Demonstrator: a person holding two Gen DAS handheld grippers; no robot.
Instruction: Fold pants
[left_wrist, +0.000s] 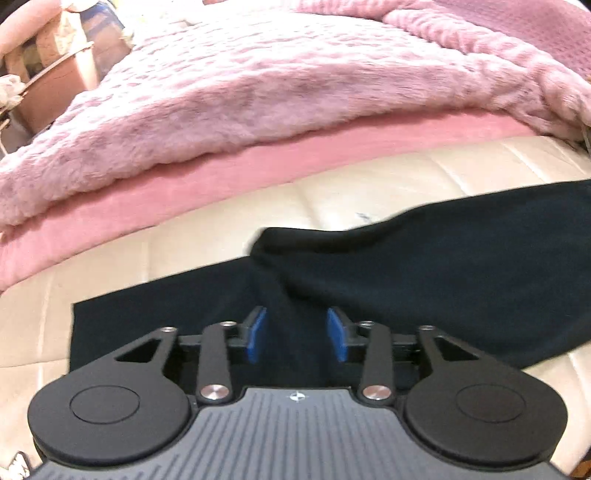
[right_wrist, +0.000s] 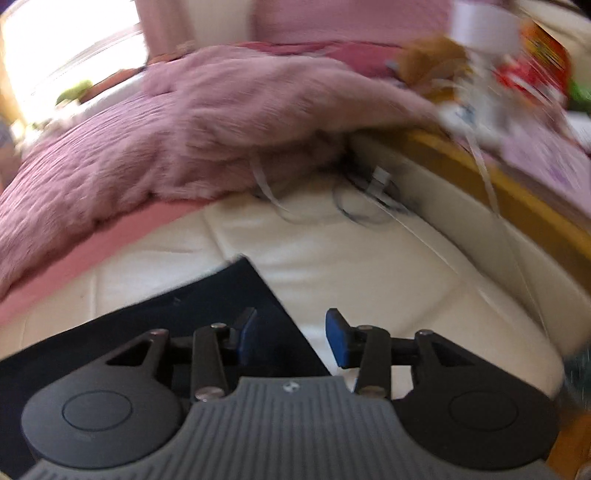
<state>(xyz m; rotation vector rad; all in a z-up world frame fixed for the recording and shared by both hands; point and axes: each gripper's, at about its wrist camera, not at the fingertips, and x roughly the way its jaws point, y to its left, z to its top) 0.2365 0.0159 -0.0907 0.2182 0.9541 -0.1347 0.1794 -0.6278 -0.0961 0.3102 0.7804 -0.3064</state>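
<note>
Dark navy pants lie flat on a cream quilted mattress. In the left wrist view my left gripper is open just above the pants, over a raised crease near their middle; its blue pads hold nothing. In the right wrist view the pants end in a straight edge with a corner. My right gripper is open over that edge, left pad over the fabric, right pad over bare mattress.
A fluffy pink blanket and pink sheet lie heaped beyond the pants. Ribbons and a cable lie on the mattress. A wooden ledge with toys and clutter runs on the right. The right view is blurred.
</note>
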